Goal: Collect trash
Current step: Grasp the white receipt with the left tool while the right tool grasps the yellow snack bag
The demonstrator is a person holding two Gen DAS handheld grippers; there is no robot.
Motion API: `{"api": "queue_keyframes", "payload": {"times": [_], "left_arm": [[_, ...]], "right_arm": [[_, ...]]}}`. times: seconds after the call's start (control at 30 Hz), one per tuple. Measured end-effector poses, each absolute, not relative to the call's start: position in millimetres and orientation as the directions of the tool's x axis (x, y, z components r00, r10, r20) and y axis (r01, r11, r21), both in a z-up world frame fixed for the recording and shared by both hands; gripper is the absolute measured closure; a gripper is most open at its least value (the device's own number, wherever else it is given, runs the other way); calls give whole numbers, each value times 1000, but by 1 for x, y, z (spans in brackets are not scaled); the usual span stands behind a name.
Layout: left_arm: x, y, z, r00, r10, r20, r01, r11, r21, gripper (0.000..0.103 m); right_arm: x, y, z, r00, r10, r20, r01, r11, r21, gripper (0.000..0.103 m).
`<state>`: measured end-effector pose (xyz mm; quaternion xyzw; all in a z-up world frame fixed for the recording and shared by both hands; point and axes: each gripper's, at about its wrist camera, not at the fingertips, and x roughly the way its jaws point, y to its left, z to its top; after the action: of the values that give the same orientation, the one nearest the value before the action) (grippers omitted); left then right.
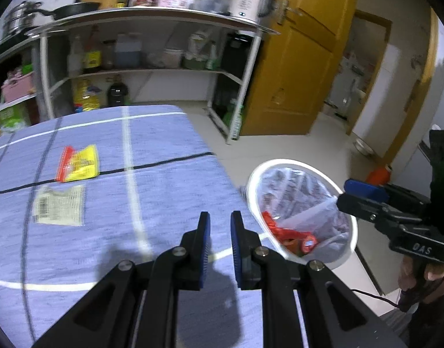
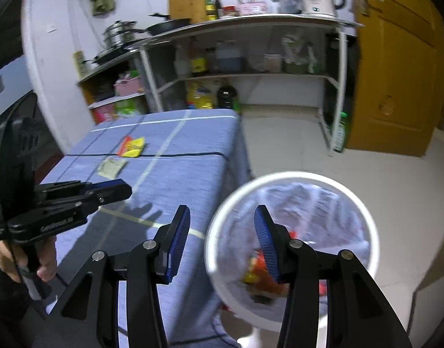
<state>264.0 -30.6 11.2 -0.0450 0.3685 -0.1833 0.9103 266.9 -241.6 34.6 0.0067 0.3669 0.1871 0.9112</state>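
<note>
On the blue-clothed table (image 1: 163, 150), a yellow-red wrapper (image 1: 78, 166) and pale wrapper (image 1: 59, 204) lie flat, long sides leftward. Left gripper (image 1: 220, 217): jaws narrowly apart, empty. Right gripper (image 2: 222, 214) (only its view shows the bin's whole rim) gapes, empty, at the bin (image 2: 291, 175).

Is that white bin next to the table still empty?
No, the white bin already holds red and orange wrappers at the bottom of its clear liner.

The left gripper (image 1: 219, 217) tilts downward, its blue-padded fingers (image 1: 204, 232) a narrow gap apart with nothing between them. The right gripper (image 2: 222, 217) tilts downward too, fingers spread wide and empty. A hand (image 2: 7, 256) grips the left handle.
</note>
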Motion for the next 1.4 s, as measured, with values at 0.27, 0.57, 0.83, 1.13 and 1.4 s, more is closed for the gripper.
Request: {"api": "queue_keyframes", "payload": {"times": [0.27,0.57,0.83,1.13,1.4], "left_arm": [[263,43,2,705,-257,-661,157,965,-209,66],[285,103,-16,711,-165,-684,32,979,-203,52],[323,121,-33,676,-110,-729,-10,987,-159,46],[350,119,-47,642,-125,-756,1,987,-162,39],[351,107,-48,640,-115,-760,38,992,-119,65]], "right_arm": [[281,-188,31,606,432,-668,-429,884,182,56],[302,-147,24,547,487,-681,-506,840,193,56],[333,-119,22,514,489,-705,-545,821,172,56],[363,-99,16,497,502,-708,-557,810,182,56],[390,-66,12,477,493,-728,-583,797,158,56]]}}
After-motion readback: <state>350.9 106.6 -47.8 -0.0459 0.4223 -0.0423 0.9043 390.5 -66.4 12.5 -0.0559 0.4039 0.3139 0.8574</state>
